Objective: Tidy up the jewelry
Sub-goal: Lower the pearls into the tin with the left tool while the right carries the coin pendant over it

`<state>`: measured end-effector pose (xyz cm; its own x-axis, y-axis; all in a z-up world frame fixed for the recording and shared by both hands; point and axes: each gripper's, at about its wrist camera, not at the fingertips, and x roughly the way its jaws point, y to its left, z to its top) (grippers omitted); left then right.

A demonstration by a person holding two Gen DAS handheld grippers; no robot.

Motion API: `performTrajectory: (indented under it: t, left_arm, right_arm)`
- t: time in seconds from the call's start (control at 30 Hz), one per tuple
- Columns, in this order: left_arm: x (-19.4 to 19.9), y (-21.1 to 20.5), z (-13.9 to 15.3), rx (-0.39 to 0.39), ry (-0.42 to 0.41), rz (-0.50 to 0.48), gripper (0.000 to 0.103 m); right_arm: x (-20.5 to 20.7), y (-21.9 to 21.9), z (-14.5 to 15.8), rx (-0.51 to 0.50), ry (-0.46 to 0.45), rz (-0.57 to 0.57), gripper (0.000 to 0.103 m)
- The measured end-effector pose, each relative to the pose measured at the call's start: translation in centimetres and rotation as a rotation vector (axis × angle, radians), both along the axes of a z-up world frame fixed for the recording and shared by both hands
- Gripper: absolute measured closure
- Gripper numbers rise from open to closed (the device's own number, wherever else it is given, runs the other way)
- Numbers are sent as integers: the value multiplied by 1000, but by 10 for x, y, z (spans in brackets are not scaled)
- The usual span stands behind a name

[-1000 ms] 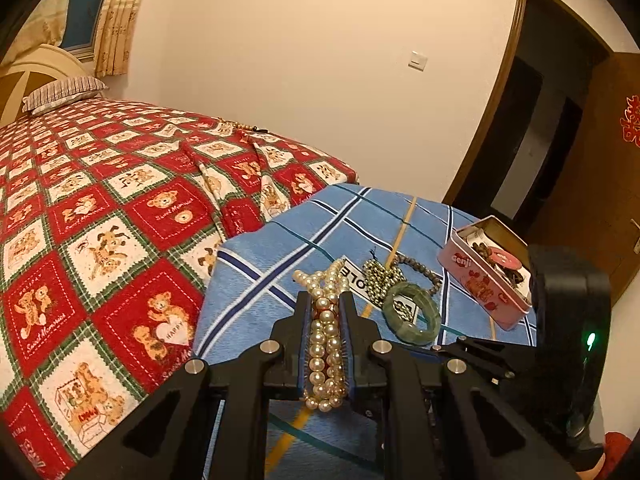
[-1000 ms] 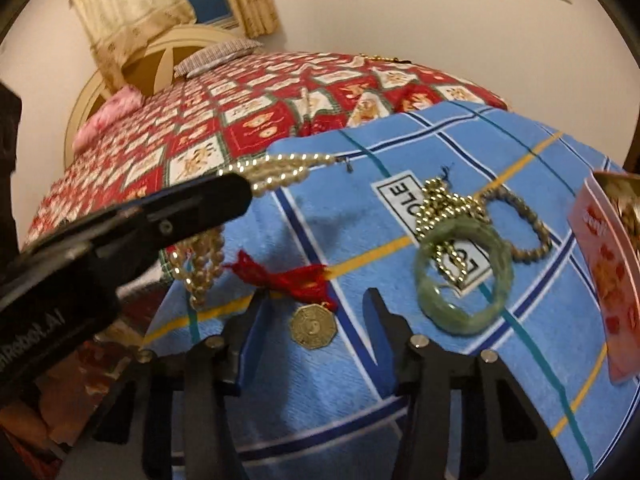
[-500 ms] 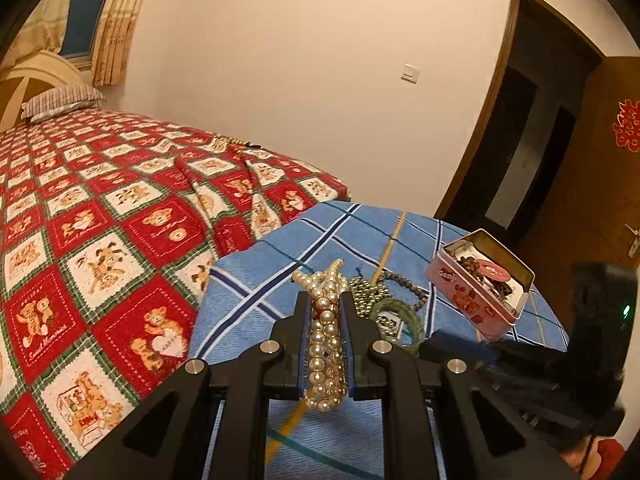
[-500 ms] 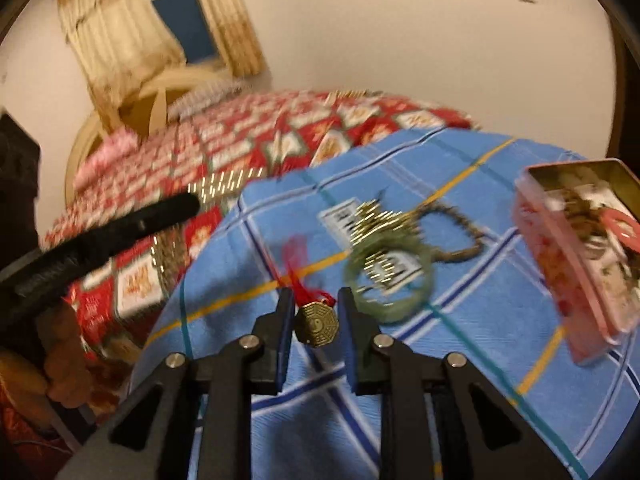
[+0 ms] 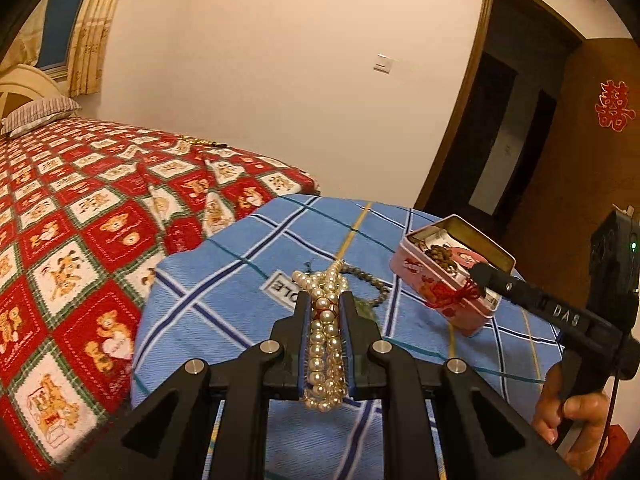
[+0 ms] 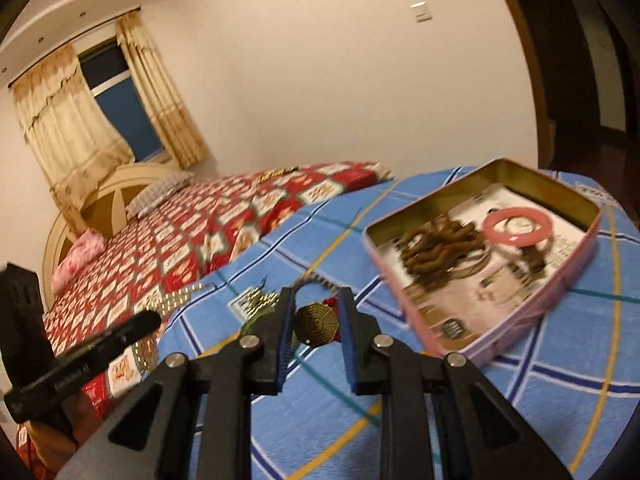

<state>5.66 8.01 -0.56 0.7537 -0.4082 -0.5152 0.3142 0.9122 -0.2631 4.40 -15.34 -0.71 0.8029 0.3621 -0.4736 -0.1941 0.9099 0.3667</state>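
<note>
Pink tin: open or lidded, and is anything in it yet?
Open. The pink tin shows no lid, and inside lie a pink bangle and brown beads on a printed card.

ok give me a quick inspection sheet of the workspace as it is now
surface: blue plaid cloth, spread over the end of the bed.
job's things: pearl necklace in the left hand-held gripper; octagonal brass pendant on red cord in the right hand-held gripper; open pink tin already holding a pink ring and brown beads; a dark bead bracelet lies on the cloth.
clutter: gold bead strand far off on the bedspread.
grippers: both shut on jewelry, above the cloth near the tin.
cables: thin black one by the right handle.
surroundings: red bear-print bedspread, curtains, dark doorway.
</note>
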Motion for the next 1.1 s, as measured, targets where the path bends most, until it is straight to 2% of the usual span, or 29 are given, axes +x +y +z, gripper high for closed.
performTrajectory:
  t: [0.33, 0.6, 0.7, 0.83, 0.97, 1.1]
  left_arm:
    - [11, -63, 16, 9, -51, -124, 90]
    - [40, -130, 20, 6, -51, -213, 90]
    - [44, -152, 14, 8, -35, -254, 90]
    - [44, -182, -2, 60, -10, -307, 90]
    - [44, -195, -15, 95, 23, -307, 90]
    - [46, -198, -22, 106, 48, -302, 90]
  right_arm:
    - [9, -49, 21, 13, -60, -101, 78]
    - [50, -97, 23, -50, -50, -221, 78]
    - [51, -107, 10, 6, -13, -216, 78]
    - [47, -107, -2, 1, 38, -188, 78]
    - [50, -103, -7, -26, 55, -164, 78]
    - [53, -107, -15, -13, 89, -151, 78]
